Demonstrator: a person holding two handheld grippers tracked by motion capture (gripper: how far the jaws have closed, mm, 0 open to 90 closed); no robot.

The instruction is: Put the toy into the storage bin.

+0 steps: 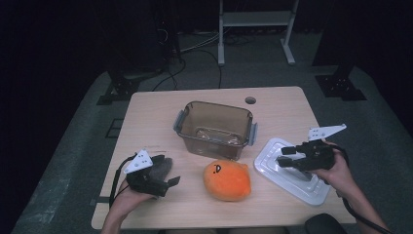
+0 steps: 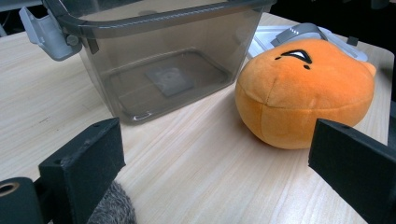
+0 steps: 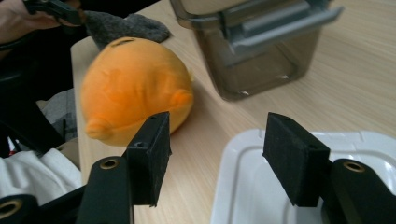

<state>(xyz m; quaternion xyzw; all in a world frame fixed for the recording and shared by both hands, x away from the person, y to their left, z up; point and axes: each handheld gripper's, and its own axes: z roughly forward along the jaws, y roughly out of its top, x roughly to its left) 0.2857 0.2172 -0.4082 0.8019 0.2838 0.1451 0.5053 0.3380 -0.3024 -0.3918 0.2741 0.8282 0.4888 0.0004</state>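
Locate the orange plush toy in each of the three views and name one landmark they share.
High view: orange plush toy at lower centre, in front of the tinted container.
Left gripper view: right of centre, beside the container.
Right gripper view: left of centre, container at upper right.
Shared landmark: the tinted container.

On the table [image 1: 146, 105] in front of me, the bin [image 1: 214, 129] stands at the middle, with the plush toy [image 1: 227, 180] just before it on my side. The lid [image 1: 292, 170] lies flat to the right of both, under my right gripper [image 1: 287, 157]. A fuzzy cloth [image 1: 163, 165] lies to the toy's left, beneath my left gripper [image 1: 165, 184].
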